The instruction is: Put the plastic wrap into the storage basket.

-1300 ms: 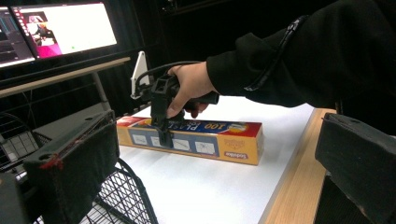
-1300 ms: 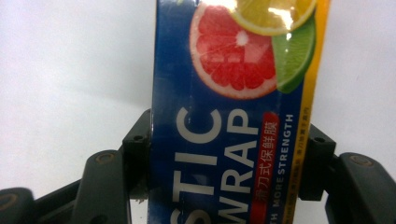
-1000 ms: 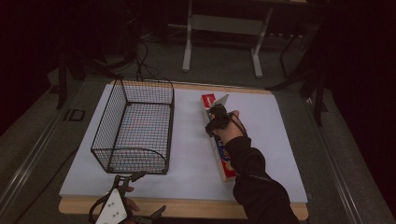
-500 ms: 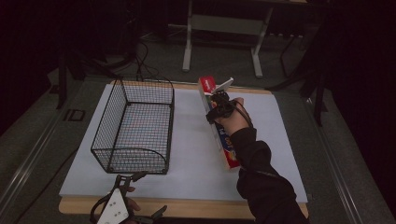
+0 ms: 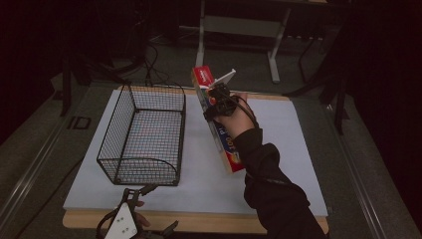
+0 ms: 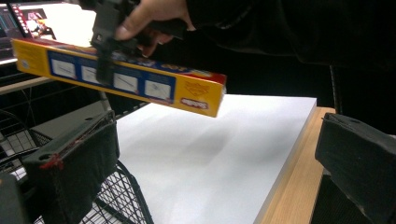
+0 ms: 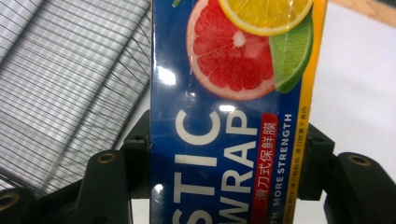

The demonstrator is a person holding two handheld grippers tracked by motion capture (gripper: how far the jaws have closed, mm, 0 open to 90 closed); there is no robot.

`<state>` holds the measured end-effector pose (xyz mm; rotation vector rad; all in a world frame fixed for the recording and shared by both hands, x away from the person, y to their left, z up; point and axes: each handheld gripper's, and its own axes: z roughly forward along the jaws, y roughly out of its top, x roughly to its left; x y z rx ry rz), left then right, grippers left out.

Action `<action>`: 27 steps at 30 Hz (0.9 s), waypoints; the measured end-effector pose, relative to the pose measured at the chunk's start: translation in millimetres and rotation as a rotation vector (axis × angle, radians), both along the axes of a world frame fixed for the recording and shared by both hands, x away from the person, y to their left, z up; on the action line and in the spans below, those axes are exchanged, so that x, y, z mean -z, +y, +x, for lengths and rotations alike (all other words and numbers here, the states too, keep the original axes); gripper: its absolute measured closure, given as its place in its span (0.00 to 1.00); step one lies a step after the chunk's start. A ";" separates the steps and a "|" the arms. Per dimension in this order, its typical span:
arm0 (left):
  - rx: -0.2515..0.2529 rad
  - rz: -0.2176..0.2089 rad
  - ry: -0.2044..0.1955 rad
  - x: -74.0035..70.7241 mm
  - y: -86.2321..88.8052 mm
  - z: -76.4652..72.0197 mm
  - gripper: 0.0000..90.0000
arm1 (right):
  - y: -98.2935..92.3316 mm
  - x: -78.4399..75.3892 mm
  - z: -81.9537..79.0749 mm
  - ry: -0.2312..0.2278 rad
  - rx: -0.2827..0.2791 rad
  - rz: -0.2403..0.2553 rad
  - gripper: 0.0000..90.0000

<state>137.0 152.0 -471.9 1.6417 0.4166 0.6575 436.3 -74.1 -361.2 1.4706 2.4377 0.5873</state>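
A long plastic-wrap box (image 5: 219,130), blue and yellow with citrus pictures, hangs tilted above the white table top (image 5: 291,149), its far end raised. My right gripper (image 5: 217,102) is shut on the box near that upper end. In the right gripper view the box (image 7: 229,140) sits between both jaws. The left gripper view has the box (image 6: 140,84) in the air with the right gripper (image 6: 106,44) clamped on it. My left gripper (image 5: 141,199) rests at the table's near edge, just in front of the wire basket (image 5: 142,134), jaws wide apart and empty.
The black wire basket (image 7: 60,93) stands on the left half of the table, just left of the lifted box. A wooden strip (image 5: 199,221) runs along the near edge. A metal stand (image 5: 239,25) and cables lie on the floor beyond the table.
The right gripper has lifted the box off the table and carried it left, toward the basket, with its far end rising. The left gripper has stayed put.
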 end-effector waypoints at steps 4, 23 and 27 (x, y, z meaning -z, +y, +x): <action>-0.003 0.005 -0.005 0.3 0.0 -0.1 0.00 | 13.0 -12.3 -1.7 -0.019 -0.010 0.010 0.44; 0.006 -0.001 -0.008 -0.4 0.6 -2.8 0.00 | 76.8 -45.6 -2.9 -0.069 -0.058 0.048 0.44; 0.000 0.013 -0.021 -0.3 0.3 -3.7 0.00 | 90.0 -47.5 -1.4 -0.083 -0.077 0.043 0.44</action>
